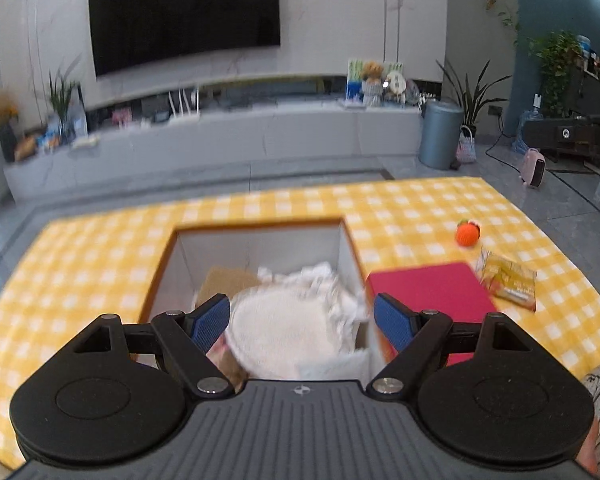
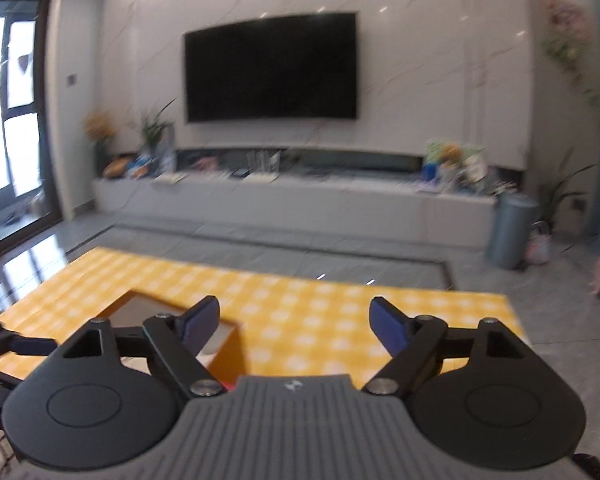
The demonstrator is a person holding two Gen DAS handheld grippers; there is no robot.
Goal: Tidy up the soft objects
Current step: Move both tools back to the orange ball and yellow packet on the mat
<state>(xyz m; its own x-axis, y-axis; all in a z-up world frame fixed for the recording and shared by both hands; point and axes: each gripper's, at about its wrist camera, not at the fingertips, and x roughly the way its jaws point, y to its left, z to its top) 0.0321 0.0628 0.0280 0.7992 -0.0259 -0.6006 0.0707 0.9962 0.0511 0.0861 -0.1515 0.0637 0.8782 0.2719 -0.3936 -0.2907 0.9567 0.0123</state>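
An open-topped storage box point(image 1: 342, 248) with orange outer walls and a white lining stands on the yellow checked tablecloth point(image 1: 100, 256). Inside it lie a round white fluffy cushion point(image 1: 288, 332), crumpled white cloth point(image 1: 320, 280) and a tan piece point(image 1: 224, 280). My left gripper point(image 1: 302, 320) hovers above the box, open and holding nothing. An orange knitted ball point(image 1: 468, 233) rests on the cloth at the right. In the right wrist view my right gripper point(image 2: 294, 326) is open and holding nothing above the tablecloth point(image 2: 300, 304), with the box corner point(image 2: 228, 344) at its lower left.
A red flat item point(image 1: 432, 288) lies beside the box on its right, and a yellow plastic snack packet point(image 1: 508, 280) beyond it. The table's far edge drops to a grey tiled floor. Part of the left gripper point(image 2: 16, 346) shows at the left edge of the right wrist view.
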